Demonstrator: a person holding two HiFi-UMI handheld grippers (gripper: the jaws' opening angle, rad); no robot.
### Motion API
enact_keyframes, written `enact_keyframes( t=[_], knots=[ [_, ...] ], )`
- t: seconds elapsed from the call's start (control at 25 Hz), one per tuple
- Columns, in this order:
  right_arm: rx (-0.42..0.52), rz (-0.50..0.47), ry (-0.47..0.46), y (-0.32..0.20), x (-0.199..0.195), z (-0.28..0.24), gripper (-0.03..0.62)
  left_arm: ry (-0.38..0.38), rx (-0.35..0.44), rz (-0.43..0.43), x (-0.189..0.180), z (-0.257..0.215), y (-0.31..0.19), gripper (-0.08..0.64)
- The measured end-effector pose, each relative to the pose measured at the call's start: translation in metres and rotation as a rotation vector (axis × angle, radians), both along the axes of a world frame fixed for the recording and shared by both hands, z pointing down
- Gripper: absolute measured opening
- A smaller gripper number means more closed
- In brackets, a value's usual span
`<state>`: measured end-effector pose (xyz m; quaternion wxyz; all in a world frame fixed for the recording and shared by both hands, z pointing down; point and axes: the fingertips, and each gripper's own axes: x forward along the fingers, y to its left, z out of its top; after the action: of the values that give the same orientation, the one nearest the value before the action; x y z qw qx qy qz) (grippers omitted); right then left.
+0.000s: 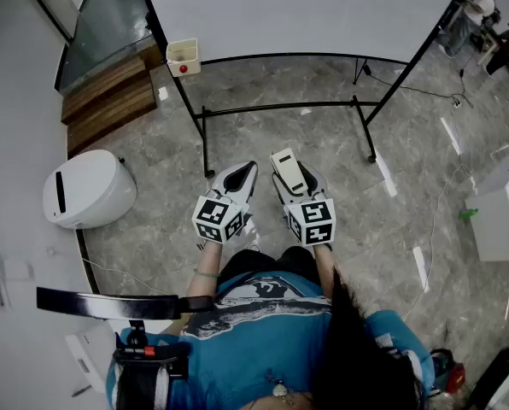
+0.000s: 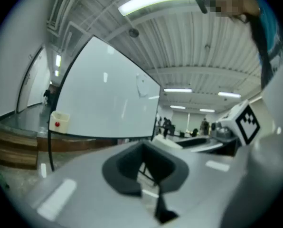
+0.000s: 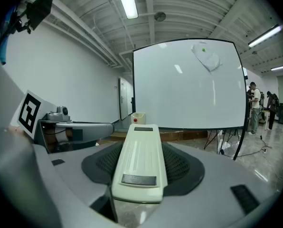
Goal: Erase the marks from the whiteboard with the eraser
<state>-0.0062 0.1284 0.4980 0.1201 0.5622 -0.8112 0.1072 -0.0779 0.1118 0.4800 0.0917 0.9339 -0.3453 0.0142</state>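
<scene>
Grippers, 2, hand-held, side by side above the grey stone floor (image 1: 408, 143), each with one square-marker cube at its rear

Left gripper (image 1: 240, 178): jaws pressed together at the tips, nothing between them

Right gripper (image 1: 295, 176): jaws pinching the eraser (image 3: 140, 160) by its long sides

Eraser, 1: cream plastic, oblong, pointing towards the board and well apart from it

Whiteboard (image 1: 306, 7), 1: upright on a black tube stand (image 1: 280, 108), ahead of both grippers. The right gripper view shows one faint grey smudge with one small green dot (image 3: 203, 50) near its upper right; the rest of the face reads white

Box (image 1: 183, 56), 1: small, cream, one red dot on its front, at the board's lower left corner

Rounded white unit (image 1: 88, 189), 1: on the floor at the left, with a dark slot on top

Wooden steps (image 1: 109, 96), 1 set: beyond that unit, left of the stand
</scene>
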Motion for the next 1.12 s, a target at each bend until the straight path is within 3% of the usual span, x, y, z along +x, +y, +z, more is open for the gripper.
enact_keyframes(
  t=[0.32, 0.68, 0.88, 1.12],
  knots=[
    [-0.017, 0.003, 0.059, -0.028, -0.010, 0.004, 0.264, 0.030, -0.045, -0.025, -0.024, 0.013, -0.028, 0.005],
    [-0.025, 0.027, 0.052, -0.073, 0.009, 0.008, 0.264, 0.033, -0.057, -0.045, -0.016, 0.018, -0.071, 0.005],
    [-0.014, 0.036, 0.039, -0.120, 0.035, 0.012, 0.264, 0.029, -0.065, -0.064, 0.001, 0.026, -0.119, 0.005],
    [0.005, 0.038, 0.037, -0.192, 0.079, 0.002, 0.264, 0.029, -0.043, -0.049, 0.049, 0.015, -0.189, 0.005]
  ],
)
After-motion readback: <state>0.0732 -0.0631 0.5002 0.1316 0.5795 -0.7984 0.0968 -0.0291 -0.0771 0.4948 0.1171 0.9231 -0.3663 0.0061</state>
